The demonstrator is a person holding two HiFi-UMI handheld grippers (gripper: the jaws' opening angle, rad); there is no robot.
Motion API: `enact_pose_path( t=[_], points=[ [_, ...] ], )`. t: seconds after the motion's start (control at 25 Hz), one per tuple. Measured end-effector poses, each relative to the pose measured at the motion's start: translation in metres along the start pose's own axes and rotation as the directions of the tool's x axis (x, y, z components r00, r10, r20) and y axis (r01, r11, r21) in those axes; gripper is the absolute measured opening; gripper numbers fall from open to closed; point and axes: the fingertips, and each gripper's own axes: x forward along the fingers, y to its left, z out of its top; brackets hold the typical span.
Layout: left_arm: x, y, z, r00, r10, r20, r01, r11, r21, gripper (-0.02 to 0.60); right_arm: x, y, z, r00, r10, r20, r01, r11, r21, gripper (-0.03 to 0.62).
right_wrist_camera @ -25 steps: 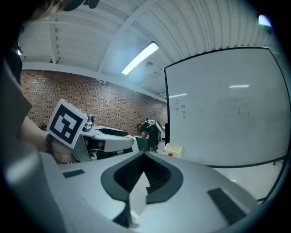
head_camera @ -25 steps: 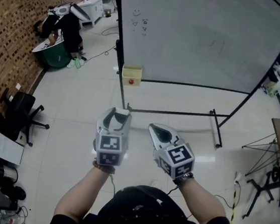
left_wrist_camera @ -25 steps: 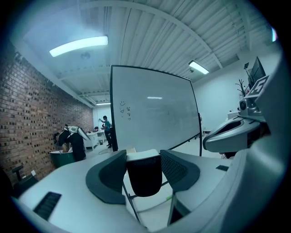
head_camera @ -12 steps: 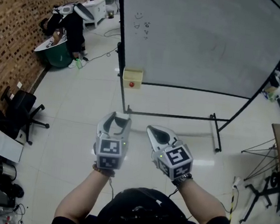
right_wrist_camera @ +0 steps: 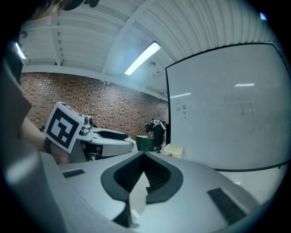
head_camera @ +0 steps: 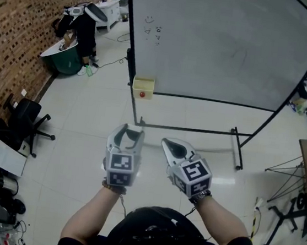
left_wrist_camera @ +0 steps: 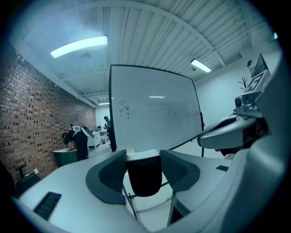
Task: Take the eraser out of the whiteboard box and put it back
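Pale, glossy floor (head_camera: 83, 110) spreads out below a person facing a large whiteboard (head_camera: 218, 44) on a black frame stand, which fills the head view from 12 to 2 o'clock. A few small doodles mark the board's upper left corner. The whiteboard box (head_camera: 143, 84), a small pale-yellow container with a red dot on its front, hangs at the board's lower left corner, at about 12 o'clock from the two grippers and well apart from them. The left gripper (head_camera: 127, 133), held out near the centre of the view, is clamped on the eraser (left_wrist_camera: 143, 175). The eraser is a dark block with a white top, standing upright between the jaws with both pads against its sides. It is out of the box and in the air in front of the board. Just beside the left gripper, at 3 o'clock from it, the right gripper (head_camera: 168, 144) is clenched on nothing, its jaw tips meeting. A brick wall (head_camera: 20, 31) runs along the 9 to 11 o'clock side of the room. A black office chair (head_camera: 25, 117) stands at 9 o'clock. At 11 o'clock a person in dark clothes (head_camera: 86, 30) bends beside a green tub (head_camera: 66, 63).
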Motion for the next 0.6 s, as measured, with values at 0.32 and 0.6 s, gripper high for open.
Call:
enact_pose_path(
  t=[0.32, 0.6],
  points=[
    [0.0042, -0.0063, 0.0037, 1.000, 0.002, 0.004, -0.002, 1.000, 0.029, 0.227, -0.0060, -0.0075, -0.0005, 1.000, 0.001, 0.005, -0.001, 1.000, 0.015, 0.025],
    [0.0022, -0.0087, 0.0013, 1.000, 0.000, 0.002, 0.000, 1.000, 0.011, 0.227, -0.0091, -0.0066, -0.0027, 1.000, 0.002, 0.005, -0.002, 1.000, 0.013, 0.025]
  ],
)
